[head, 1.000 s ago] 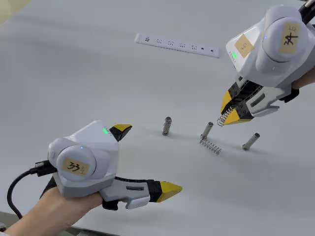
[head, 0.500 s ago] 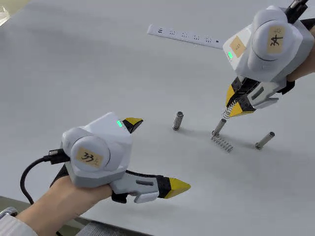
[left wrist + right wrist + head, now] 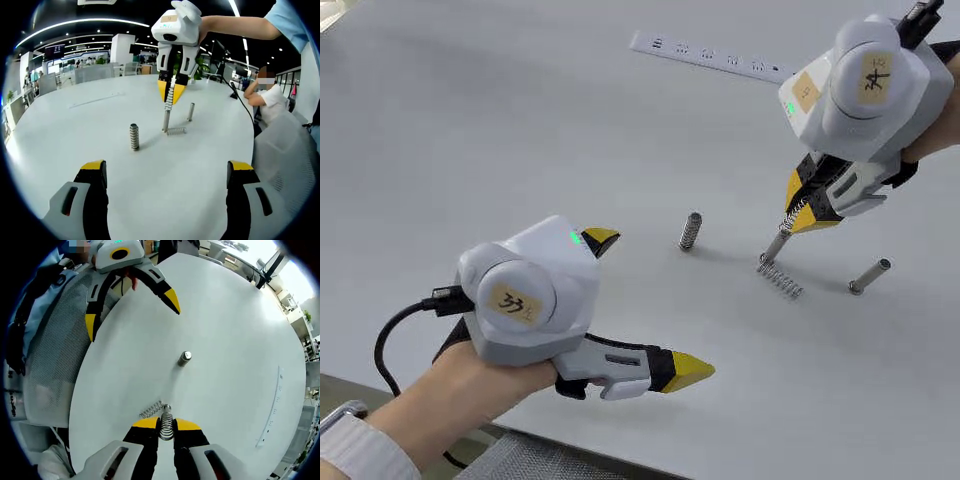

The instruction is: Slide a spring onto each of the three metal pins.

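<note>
Over the middle steel pin, right tool pinches a coiled wire spring, lower end at the pin's tip. Left tool gapes wide, empty. Second spring lies on smooth grey bench at that pin's foot. Sprung pin and bare pin flank it.

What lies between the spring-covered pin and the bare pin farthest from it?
In the head view, the middle pin, with a loose spring lying at its base and the right claw holding a second spring over its top.
</note>
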